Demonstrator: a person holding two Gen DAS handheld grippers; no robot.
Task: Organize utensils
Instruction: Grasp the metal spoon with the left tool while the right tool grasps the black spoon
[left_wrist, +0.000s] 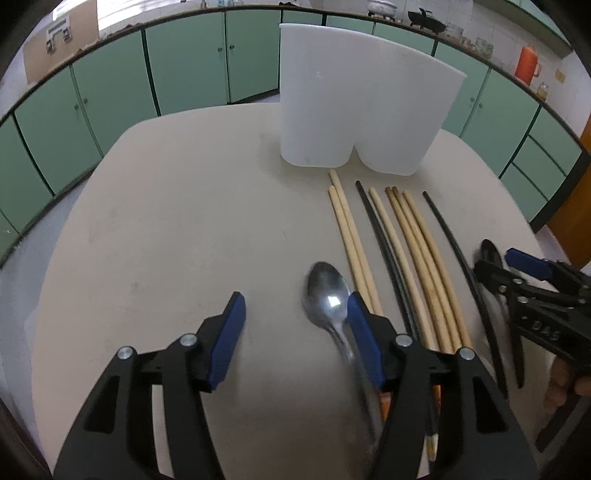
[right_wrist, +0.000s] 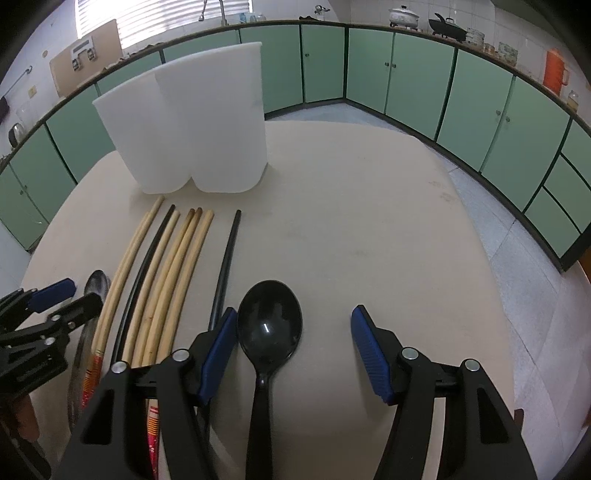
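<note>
— Nearest the right wrist lens, what lies between the spread fingers?

— Black spoon, flat on the beige table. Its long axis runs straight away from the camera, bowl pointing toward the white holder, handle back under the rig. The right claw is released, both blue pads well apart; the left pad sits just beside the bowl, and whether it touches cannot be told.

— And the left side?

— The left claw is likewise released, gripping nothing. A steel spoon lies beside its right-hand pad, bowl forward, handle trailing back and slightly rightward beneath that finger.

— The chopsticks?

— They lie in a loose row between the two spoons: pale wooden chopsticks with two black chopsticks among them, one in the middle of the row, one at its right edge. All run lengthwise, one set of ends near the base of the holder, which stands upright at the far side of the table, two rounded lobes facing the cameras.

— Background?

— Green cabinets line the wall.
</note>
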